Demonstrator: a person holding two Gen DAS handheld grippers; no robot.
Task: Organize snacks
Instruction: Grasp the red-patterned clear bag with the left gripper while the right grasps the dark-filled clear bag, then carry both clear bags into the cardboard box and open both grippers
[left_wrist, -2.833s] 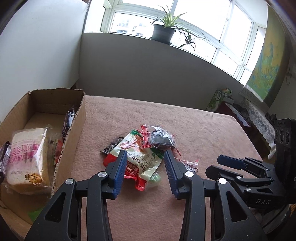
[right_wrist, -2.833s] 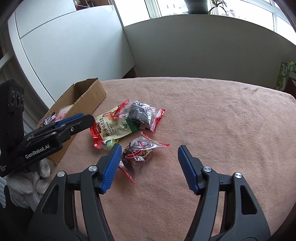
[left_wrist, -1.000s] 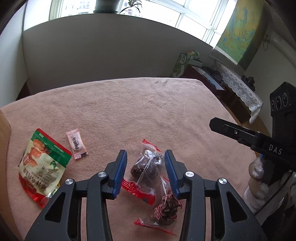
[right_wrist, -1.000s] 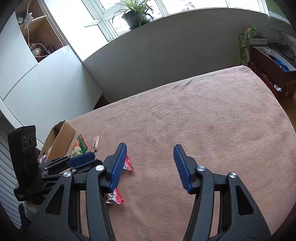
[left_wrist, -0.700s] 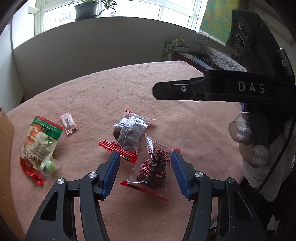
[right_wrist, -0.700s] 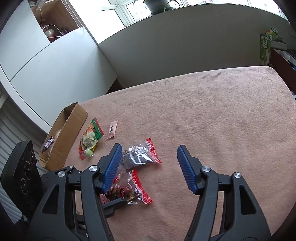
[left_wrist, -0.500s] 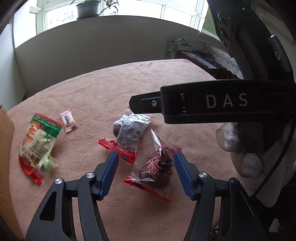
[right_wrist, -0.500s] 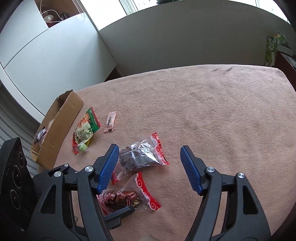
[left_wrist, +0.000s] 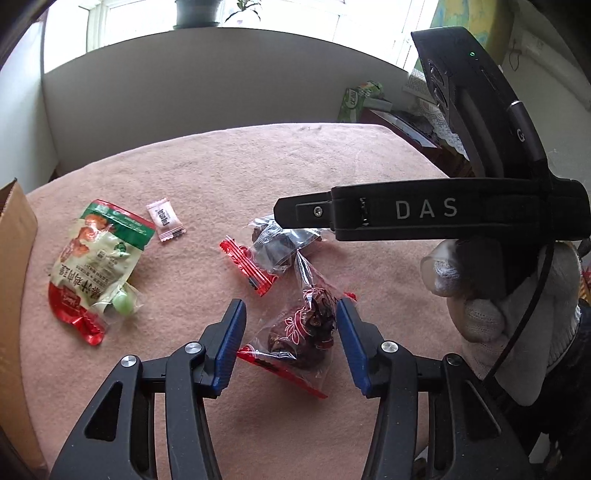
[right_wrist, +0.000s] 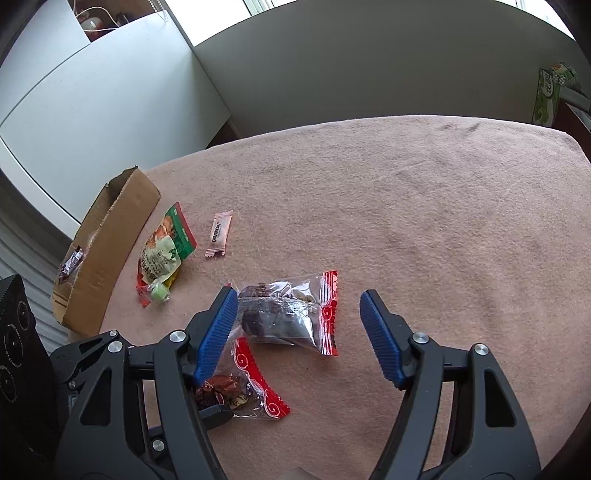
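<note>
Left wrist view, from left: brown cardboard box (left_wrist: 14, 266) at the counter's (left_wrist: 369, 162) edge, green-and-red printed pouch (left_wrist: 96, 258), small pink candy wrapper (left_wrist: 165, 221), clear red-edged date packet (left_wrist: 303, 332) between the left claw's (left_wrist: 290, 345) parted jaws. Right claw (right_wrist: 301, 334), also apart, straddles a second clear packet (right_wrist: 288, 314). Slick crinkly film may slip or snag its neighbour when pinched.
</note>
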